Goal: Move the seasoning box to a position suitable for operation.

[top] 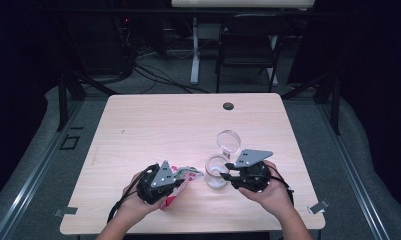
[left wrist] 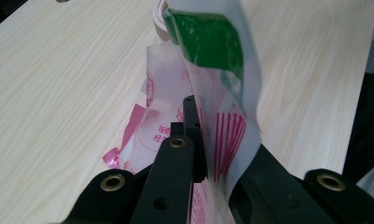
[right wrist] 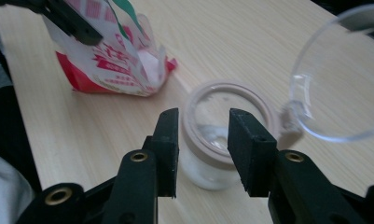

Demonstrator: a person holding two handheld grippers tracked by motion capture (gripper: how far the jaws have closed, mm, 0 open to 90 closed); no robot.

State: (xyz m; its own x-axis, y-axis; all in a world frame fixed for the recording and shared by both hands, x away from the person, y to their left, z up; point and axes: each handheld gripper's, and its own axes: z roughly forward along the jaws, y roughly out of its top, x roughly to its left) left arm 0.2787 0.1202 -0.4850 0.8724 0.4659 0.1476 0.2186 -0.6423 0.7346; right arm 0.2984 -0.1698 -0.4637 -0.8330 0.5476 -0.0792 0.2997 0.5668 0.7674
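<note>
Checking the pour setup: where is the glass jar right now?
In the high view the glass jar stands near the table's front edge, right of centre, between the left gripper's plastic bag and the right gripper, its hinged lid open behind it.

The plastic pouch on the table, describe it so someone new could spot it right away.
On the wooden table, near the front edge, the left gripper pinches a plastic pouch. It is white with red print and a green patch, soft and crumpled, unlike the clear hinged-lid jar beside it.
</note>
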